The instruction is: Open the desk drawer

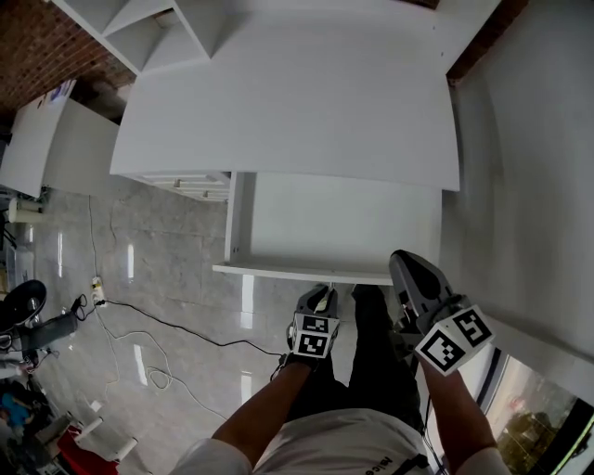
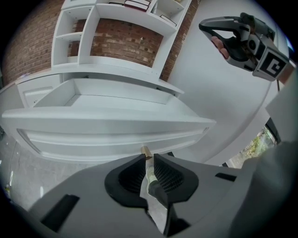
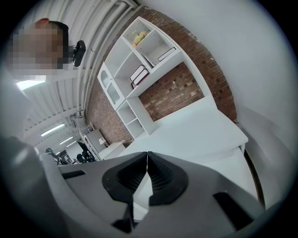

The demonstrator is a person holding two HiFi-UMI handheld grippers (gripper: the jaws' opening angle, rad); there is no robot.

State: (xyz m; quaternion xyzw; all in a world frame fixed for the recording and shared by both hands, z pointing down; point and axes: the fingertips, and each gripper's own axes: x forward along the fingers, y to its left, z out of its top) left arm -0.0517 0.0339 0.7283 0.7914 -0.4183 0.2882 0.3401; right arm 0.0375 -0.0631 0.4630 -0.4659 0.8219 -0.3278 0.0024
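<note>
The white desk (image 1: 297,102) has its drawer (image 1: 306,272) pulled out toward me, and the inside looks empty. In the left gripper view the drawer front (image 2: 107,135) spans the frame. A small brass knob (image 2: 146,150) sits right at the tips of my left gripper (image 2: 148,160), whose jaws are closed on it with only a narrow gap. In the head view the left gripper (image 1: 318,295) sits against the drawer's front edge. My right gripper (image 1: 401,263) hovers to the right of the drawer, shut and holding nothing, as the right gripper view (image 3: 147,154) shows. It also shows in the left gripper view (image 2: 205,25).
A white shelf unit (image 1: 158,28) stands behind the desk against a brick wall (image 2: 121,42). A white wall (image 1: 529,186) runs along the right. Cables (image 1: 158,325) trail over the tiled floor at the left, near another white desk (image 1: 46,139). My legs (image 1: 371,371) are below the drawer.
</note>
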